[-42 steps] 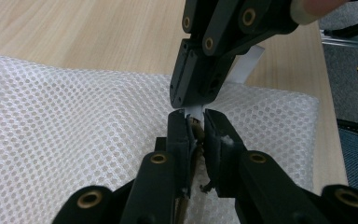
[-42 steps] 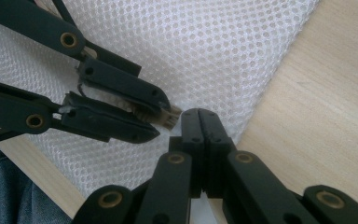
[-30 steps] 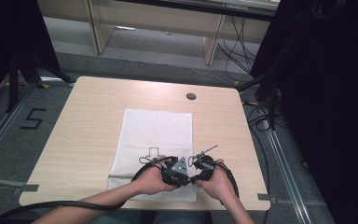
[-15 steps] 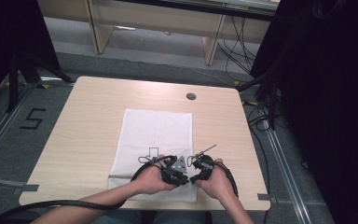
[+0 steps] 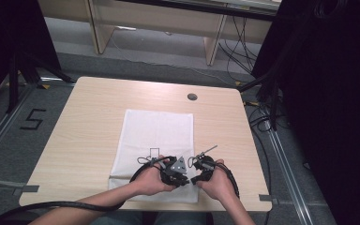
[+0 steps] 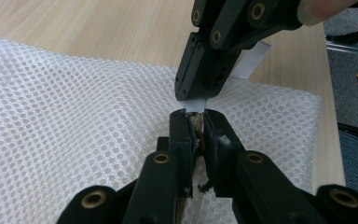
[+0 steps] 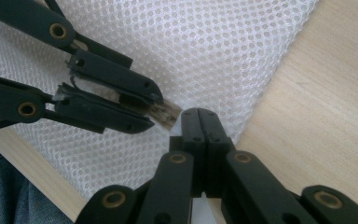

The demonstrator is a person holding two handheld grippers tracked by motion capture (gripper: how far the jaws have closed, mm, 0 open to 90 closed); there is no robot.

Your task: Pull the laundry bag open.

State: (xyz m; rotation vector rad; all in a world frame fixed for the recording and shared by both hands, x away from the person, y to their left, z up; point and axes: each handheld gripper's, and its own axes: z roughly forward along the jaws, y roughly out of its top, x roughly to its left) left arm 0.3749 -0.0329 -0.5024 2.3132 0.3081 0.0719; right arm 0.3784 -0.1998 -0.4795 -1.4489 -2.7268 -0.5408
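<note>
Left: your left gripper (image 5: 183, 180) clamps a small brownish piece (image 6: 196, 122) over the mesh bag's near edge | Middle: white mesh bag (image 5: 159, 136) lies flat on the table (image 5: 89, 122) | Right: your right gripper (image 5: 194, 179) pinches the bag's white tab (image 6: 251, 65), jaws together.

A white mesh bag (image 5: 157, 136) lies flat on the wooden table (image 5: 89, 122).

Both grippers (image 5: 190, 172) crowd tip to tip over the near right corner of the white mesh bag (image 5: 157, 133), leaving no gap between them. The wooden table (image 5: 84, 131) lies open left, right and beyond. A round grommet (image 5: 192, 96), apparently flush, marks the far edge.
</note>
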